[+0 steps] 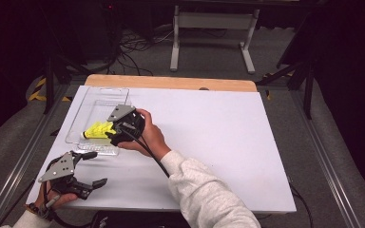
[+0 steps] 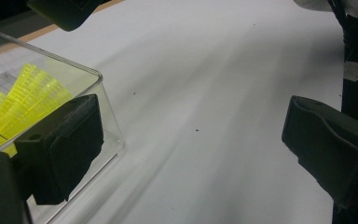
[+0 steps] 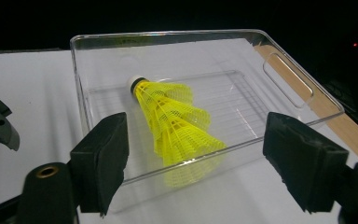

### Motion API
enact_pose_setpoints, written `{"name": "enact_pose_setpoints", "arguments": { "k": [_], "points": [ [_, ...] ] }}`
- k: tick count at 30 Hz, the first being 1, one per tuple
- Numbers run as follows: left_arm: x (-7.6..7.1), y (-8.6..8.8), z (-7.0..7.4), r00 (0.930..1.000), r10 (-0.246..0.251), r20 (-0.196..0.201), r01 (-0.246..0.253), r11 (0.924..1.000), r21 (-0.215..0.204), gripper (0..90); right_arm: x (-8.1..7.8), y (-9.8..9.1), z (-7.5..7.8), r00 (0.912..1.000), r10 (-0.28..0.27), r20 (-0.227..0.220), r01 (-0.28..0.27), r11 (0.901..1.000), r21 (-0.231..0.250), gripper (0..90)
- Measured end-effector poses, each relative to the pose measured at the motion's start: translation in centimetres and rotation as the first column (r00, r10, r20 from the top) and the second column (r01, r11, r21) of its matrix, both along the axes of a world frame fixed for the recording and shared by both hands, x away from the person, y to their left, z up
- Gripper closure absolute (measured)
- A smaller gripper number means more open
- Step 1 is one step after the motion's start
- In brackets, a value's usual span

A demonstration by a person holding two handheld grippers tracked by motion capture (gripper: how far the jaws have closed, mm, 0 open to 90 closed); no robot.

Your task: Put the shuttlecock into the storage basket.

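A clear, rectangular plastic tray (image 3: pixel 289 84) with a cut-out handle slot in 1 end wall is taken as the landmark; it is seen resting on the white tabletop (image 1: pixel 209 137), toward the far left part of it in the high view. Inside the tray, a stack of yellow plastic mesh shuttlecocks (image 3: pixel 175 123) is laid on its side on the ribbed floor, with the white cork tip turned toward the tray's far wall in the right gripper view and the skirts fanned toward the near wall. In the high view the shuttlecocks (image 1: pixel 99 130) are seen in the tray's near half.

The right gripper (image 3: pixel 196 161) is held just outside the tray's near wall, aimed across that wall at the shuttlecocks. Its 2 black fingers (image 3: pixel 103 156) are spread wide, 1 on each side of the yellow skirts as pictured, and nothing is pressed between them; the shuttlecocks are left lying free in the tray. In the high view this gripper (image 1: pixel 123 124) is seen at the tray's near right corner, carried by a hand (image 1: pixel 147 135) in a white sleeve.

The left gripper (image 1: pixel 88 168) is held low over the tabletop just beside the tray's near end. Its fingers (image 2: pixel 67 144) are also set wide apart, with only bare tabletop between them; 1 finger is seen against the tray's clear corner wall, though contact cannot be told.
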State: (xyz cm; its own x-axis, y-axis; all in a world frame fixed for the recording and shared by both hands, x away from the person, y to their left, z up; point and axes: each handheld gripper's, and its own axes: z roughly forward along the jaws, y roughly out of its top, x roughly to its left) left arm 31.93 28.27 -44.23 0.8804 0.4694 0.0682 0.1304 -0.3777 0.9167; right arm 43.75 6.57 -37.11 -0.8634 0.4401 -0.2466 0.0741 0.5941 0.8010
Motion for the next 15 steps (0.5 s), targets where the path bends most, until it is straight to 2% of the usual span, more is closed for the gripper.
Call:
{"name": "enact_pose_setpoints", "arguments": {
  "k": [5,8,9,11,15],
  "points": [
    [0.0,0.1,0.0,1.0,0.007,0.0,-0.007,1.0,0.001,6.0,-0.1,-0.7,0.0,0.9994,-0.022,0.026,0.022,0.9997,0.0,14.9],
    [0.0,0.2,0.0,1.0,0.009,0.001,-0.009,1.0,0.0,6.1,-0.1,-1.0,0.0,0.9995,-0.02,0.023,0.019,0.9997,0.015,13.4],
    [0.1,0.2,0.0,0.9999,0.01,-0.001,-0.01,1.0,0.0,6.0,-0.1,-1.2,0.0,0.9987,-0.036,0.037,0.036,0.9993,0.01,10.7],
    [0.1,0.1,0.0,1.0,0.01,-0.001,-0.01,1.0,0.001,6.0,0.0,-1.5,0.0,0.9991,-0.037,0.019,0.037,0.9989,0.028,9.9],
    [0.1,0.1,0.0,0.9999,0.01,-0.001,-0.01,0.9999,0.001,6.0,0.0,-2.1,0.2,0.999,-0.041,0.019,0.041,0.9981,0.046,8.3]
  ]
}}
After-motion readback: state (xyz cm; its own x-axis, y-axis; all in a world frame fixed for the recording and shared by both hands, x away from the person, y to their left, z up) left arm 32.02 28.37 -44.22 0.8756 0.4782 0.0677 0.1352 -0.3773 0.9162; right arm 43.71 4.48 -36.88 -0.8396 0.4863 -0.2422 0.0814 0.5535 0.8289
